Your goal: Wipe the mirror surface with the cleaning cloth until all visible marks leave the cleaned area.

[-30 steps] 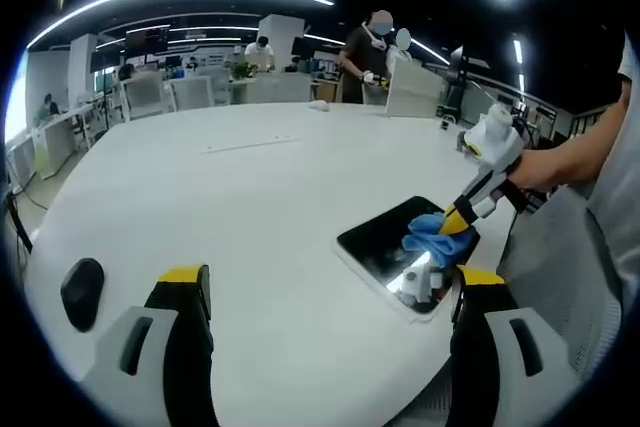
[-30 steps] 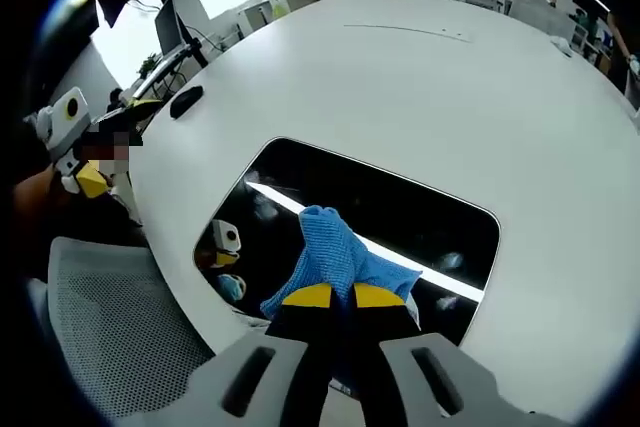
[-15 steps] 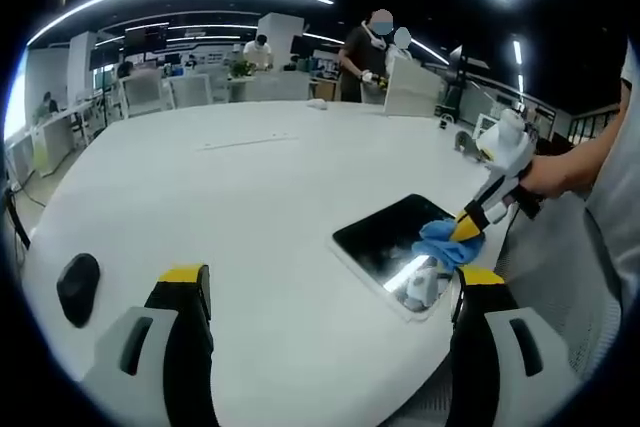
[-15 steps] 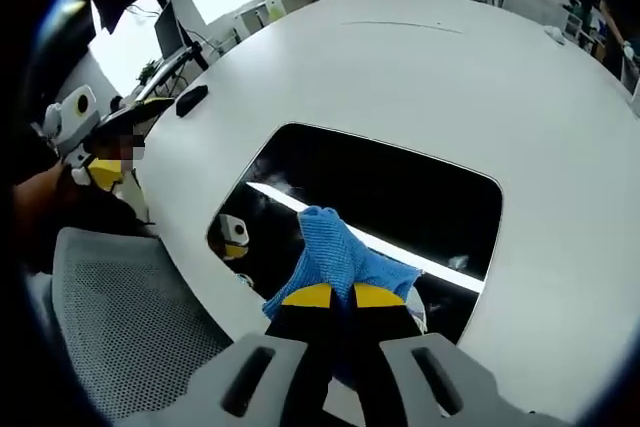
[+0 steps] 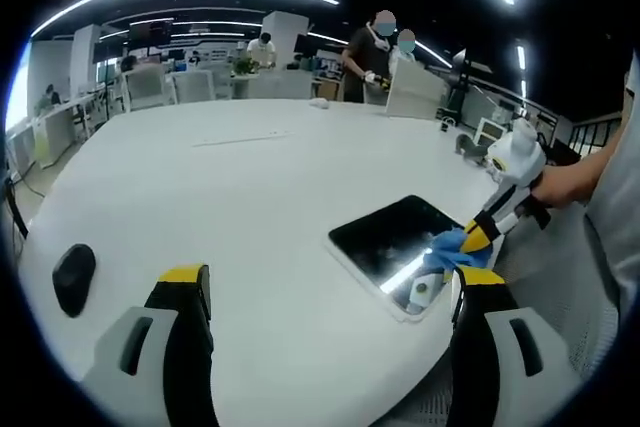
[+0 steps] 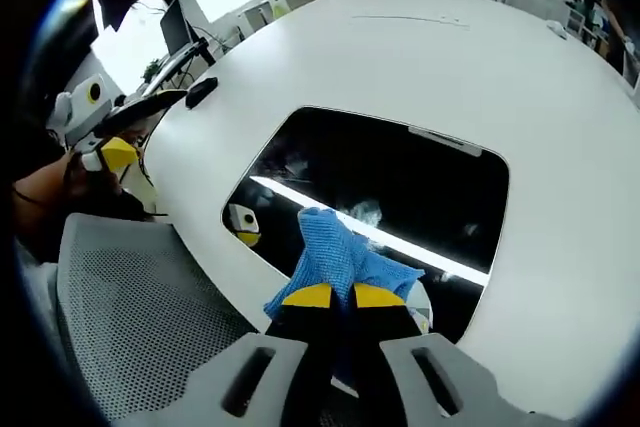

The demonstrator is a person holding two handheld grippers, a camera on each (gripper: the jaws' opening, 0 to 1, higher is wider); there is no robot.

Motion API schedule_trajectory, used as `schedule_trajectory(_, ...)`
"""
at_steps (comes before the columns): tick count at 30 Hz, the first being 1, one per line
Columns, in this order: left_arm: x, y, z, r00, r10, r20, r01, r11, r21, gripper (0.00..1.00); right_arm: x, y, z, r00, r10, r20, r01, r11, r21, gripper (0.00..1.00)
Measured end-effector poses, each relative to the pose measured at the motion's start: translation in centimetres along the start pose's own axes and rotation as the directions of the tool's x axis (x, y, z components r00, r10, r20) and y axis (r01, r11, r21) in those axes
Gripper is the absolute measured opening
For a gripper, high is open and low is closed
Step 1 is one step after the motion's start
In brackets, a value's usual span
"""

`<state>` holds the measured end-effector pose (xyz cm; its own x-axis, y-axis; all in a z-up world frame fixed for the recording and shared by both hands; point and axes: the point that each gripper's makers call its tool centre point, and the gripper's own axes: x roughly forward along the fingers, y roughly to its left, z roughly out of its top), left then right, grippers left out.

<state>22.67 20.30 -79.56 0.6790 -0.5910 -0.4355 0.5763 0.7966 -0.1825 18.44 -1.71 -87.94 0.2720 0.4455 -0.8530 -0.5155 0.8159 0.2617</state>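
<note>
A dark rectangular mirror point(image 5: 385, 244) point(image 6: 400, 182) lies flat near the edge of the white table point(image 5: 250, 207). My right gripper point(image 6: 333, 297) is shut on a blue cleaning cloth point(image 6: 340, 259), which rests on the mirror's near edge. In the left gripper view the right gripper point(image 5: 483, 237) comes in from the right and presses the blue cloth point(image 5: 447, 250) onto the mirror's right end. A faint smudge point(image 6: 365, 212) shows on the glass just beyond the cloth. My left gripper point(image 5: 325, 292) stands open above the table with nothing between its jaws, left of the mirror.
A black computer mouse point(image 5: 72, 277) point(image 6: 202, 91) lies on the table left of the mirror. A grey mesh chair point(image 6: 140, 317) sits beside the table edge. People stand and chairs sit at the far end of the table point(image 5: 370, 52).
The right gripper has dragged the cloth across the mirror toward its near right edge. The left gripper stayed about where it was.
</note>
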Motion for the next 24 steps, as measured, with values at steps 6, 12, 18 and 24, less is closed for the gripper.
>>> schedule_trajectory(6, 0.0, -0.1, -0.2, 1.000, 0.003, -0.002, -0.003, 1.000, -0.007, 0.99, 0.0, 0.0, 0.0, 1.000, 0.004, 0.000, -0.004, 1.000, -0.018, 0.00)
schedule_trajectory(12, -0.1, 0.1, 0.0, 1.000, 0.008, 0.002, -0.008, 1.000, -0.008, 0.99, -0.1, -0.3, -0.2, 1.000, 0.006, -0.007, -0.006, 1.000, -0.017, 0.00)
schedule_trajectory(18, -0.2, 0.2, 0.0, 1.000, 0.009, 0.000, -0.009, 1.000, -0.004, 0.99, -0.5, -0.9, -0.5, 1.000, 0.001, -0.008, -0.001, 1.000, -0.010, 0.00)
schedule_trajectory(24, -0.2, -0.1, -0.2, 1.000, 0.002, -0.006, -0.002, 1.000, 0.001, 0.99, -1.0, -1.8, -0.9, 1.000, -0.010, -0.011, 0.010, 1.000, 0.000, 0.00)
